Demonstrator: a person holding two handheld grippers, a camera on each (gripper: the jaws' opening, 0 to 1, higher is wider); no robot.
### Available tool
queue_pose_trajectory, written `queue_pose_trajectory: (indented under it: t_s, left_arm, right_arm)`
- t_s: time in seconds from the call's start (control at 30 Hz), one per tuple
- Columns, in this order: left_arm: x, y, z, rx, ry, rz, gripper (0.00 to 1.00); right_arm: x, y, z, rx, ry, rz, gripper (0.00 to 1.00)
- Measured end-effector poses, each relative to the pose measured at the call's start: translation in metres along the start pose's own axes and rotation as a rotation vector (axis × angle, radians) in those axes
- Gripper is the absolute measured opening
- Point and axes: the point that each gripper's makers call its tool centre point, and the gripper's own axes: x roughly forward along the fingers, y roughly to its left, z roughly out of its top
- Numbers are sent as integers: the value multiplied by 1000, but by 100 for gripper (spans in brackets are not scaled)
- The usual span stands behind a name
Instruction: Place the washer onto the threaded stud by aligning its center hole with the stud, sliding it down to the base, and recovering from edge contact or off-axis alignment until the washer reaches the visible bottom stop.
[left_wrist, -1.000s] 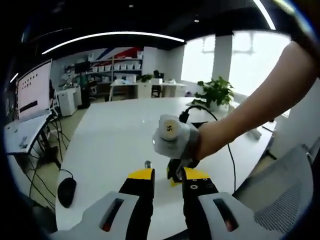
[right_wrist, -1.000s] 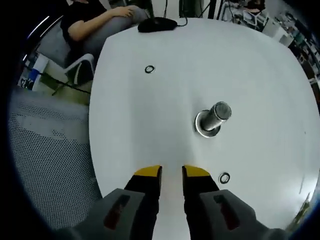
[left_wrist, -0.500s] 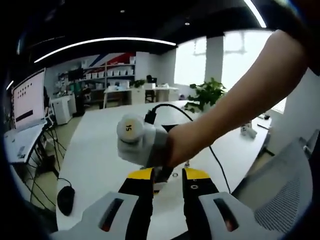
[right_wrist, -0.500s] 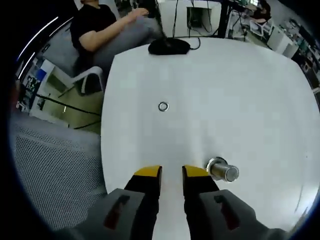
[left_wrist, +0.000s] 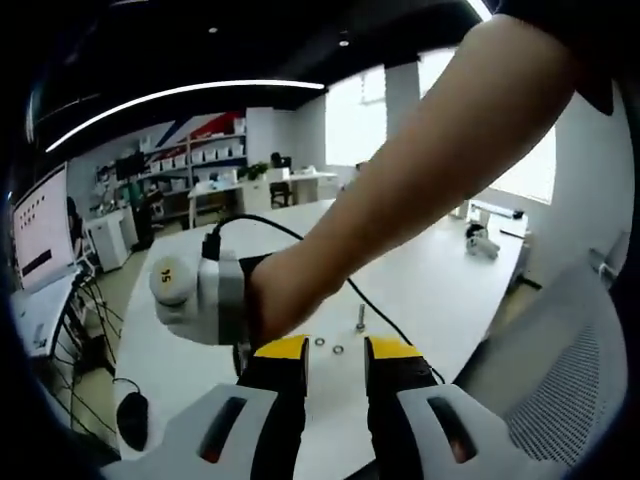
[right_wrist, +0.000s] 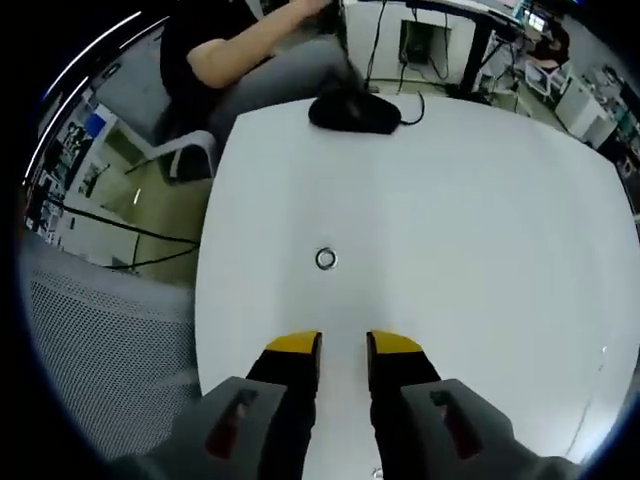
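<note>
In the right gripper view a small metal washer (right_wrist: 325, 259) lies flat on the white table (right_wrist: 480, 230), a short way ahead of my right gripper (right_wrist: 343, 348), whose yellow-tipped jaws stand slightly apart with nothing between them. In the left gripper view the threaded stud (left_wrist: 360, 318) stands upright on the table (left_wrist: 450, 290), small and far off, with two washers (left_wrist: 338, 349) lying near it just beyond my left gripper (left_wrist: 337, 350), also narrowly open and empty. A person's arm (left_wrist: 420, 170) crosses that view, holding the right gripper's white body (left_wrist: 195, 298); its jaws are hidden.
A black mouse (right_wrist: 355, 112) with its cable lies at the table's far edge, and a person sits beyond it. A grey mesh chair (right_wrist: 110, 340) stands left of the table. Another mouse (left_wrist: 131, 434) lies low on the left, a mesh chair (left_wrist: 570, 390) on the right.
The right gripper view has swung away from the stud, and the loose washer now lies closer ahead of the jaws. In the left gripper view the arm and white body moved left, uncovering the stud.
</note>
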Motion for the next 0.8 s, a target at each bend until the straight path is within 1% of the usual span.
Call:
queue_pose_trajectory:
  t_s: [0.13, 0.27, 0.33, 0.4, 0.67, 0.8]
  left_arm:
    - [-1, 1, 0, -8, -3, 5, 20]
    - [-1, 0, -3, 1, 10, 12, 20]
    - [1, -2, -4, 19, 20, 9, 20]
    - [1, -2, -4, 17, 21, 7, 20]
    - [0, 2, -4, -1, 17, 17, 20]
    - [-1, 3, -5, -4, 18, 18, 20]
  right_arm:
    - [8, 4, 11, -26, 4, 15, 22]
    - [18, 8, 20, -71, 15, 32, 22]
    - [23, 10, 22, -83, 19, 43, 22]
    - [28, 12, 25, -95, 31, 51, 22]
    - [42, 14, 29, -117, 51, 62, 22]
    - [48, 12, 30, -112, 56, 69, 22]
